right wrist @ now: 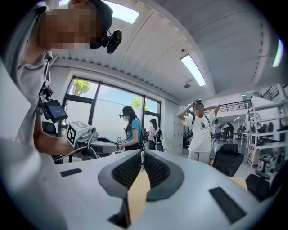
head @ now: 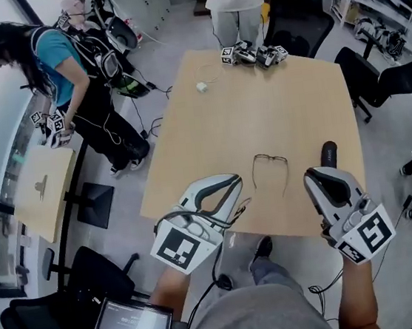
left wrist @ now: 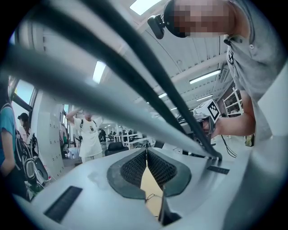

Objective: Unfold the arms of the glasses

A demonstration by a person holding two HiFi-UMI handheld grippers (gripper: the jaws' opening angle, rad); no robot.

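Glasses [head: 268, 158] of thin wire lie arms-out on the table [head: 258, 101], left gripper [head: 233, 182] and right gripper [head: 313, 177] both closed, empty.

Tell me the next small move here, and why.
Probably open the left gripper: both grippers' jaws are shut and empty, and the glasses lie untouched on the table between it and the right gripper.

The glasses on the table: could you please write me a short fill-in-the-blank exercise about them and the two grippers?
The glasses lie on the table ___ the left gripper and the right gripper.
Both grippers' jaws are ___, with nothing between them.
A dark object lies on the table beside the ___ gripper.
Missing words: between; shut; right.
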